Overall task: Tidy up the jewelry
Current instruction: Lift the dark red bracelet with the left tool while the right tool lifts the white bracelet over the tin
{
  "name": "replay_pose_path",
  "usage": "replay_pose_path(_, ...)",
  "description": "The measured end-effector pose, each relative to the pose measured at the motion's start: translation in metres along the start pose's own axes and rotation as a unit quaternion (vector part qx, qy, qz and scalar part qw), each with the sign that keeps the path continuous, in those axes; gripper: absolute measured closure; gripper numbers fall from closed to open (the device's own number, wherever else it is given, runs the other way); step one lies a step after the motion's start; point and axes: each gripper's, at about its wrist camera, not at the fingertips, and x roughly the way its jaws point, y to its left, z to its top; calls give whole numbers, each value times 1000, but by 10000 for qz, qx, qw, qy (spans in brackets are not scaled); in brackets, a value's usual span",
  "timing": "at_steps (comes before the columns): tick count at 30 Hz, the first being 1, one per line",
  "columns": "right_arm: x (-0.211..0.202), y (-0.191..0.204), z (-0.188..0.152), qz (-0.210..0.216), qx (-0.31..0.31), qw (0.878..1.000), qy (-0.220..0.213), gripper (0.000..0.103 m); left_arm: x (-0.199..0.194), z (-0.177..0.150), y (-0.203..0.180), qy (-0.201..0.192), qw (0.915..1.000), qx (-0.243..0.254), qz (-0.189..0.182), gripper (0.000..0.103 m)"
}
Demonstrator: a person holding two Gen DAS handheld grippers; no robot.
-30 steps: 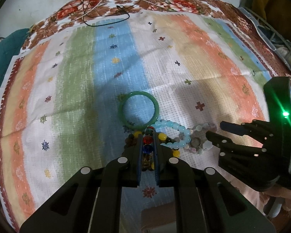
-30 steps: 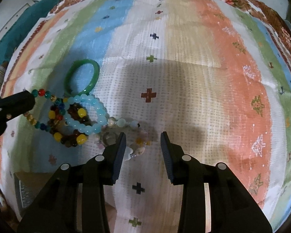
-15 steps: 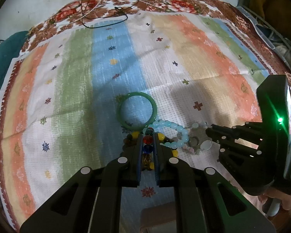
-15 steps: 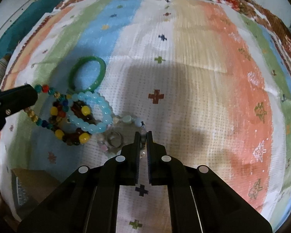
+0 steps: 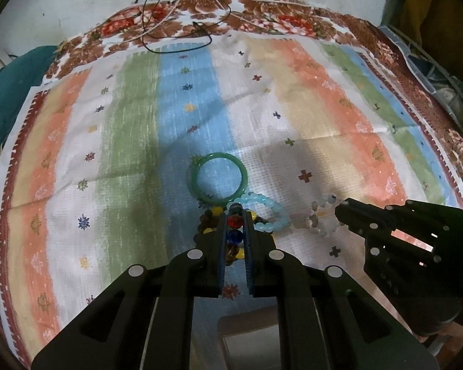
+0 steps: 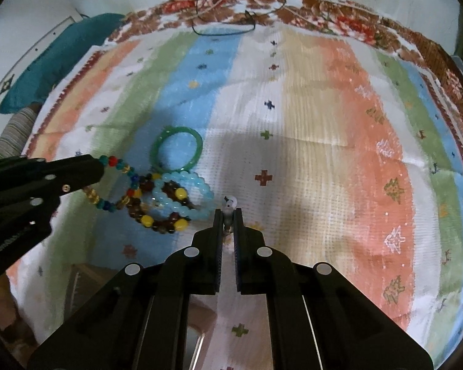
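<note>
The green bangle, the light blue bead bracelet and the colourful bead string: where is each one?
green bangle [image 5: 218,156]: left wrist view, on its far rim.
light blue bead bracelet [image 6: 197,182]: right wrist view, on its far beads.
colourful bead string [image 6: 129,171]: right wrist view, on beads beyond the left hand-held gripper [image 6: 100,166].

- Between the jaws of the right gripper [image 6: 228,214], the pale bracelet [image 5: 316,220] shows only a few beads past the tips.
- The left gripper [image 5: 235,215] jaws cover part of the multicolored bracelet [image 6: 120,185].
- Below the jaws, a box [image 5: 250,336] is mostly hidden.
</note>
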Motion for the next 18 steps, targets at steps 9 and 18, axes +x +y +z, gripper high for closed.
replay_pose_path(9,-35,14,-7,-131,-205,9991,-356,96,-17,-9,-2,-94,9998,-95,-113,94)
replay_pose_path(18,-64,26,-20,-273,-359,9961,-756,96,-44,-23,-5,-347,9993,-64,-92,94)
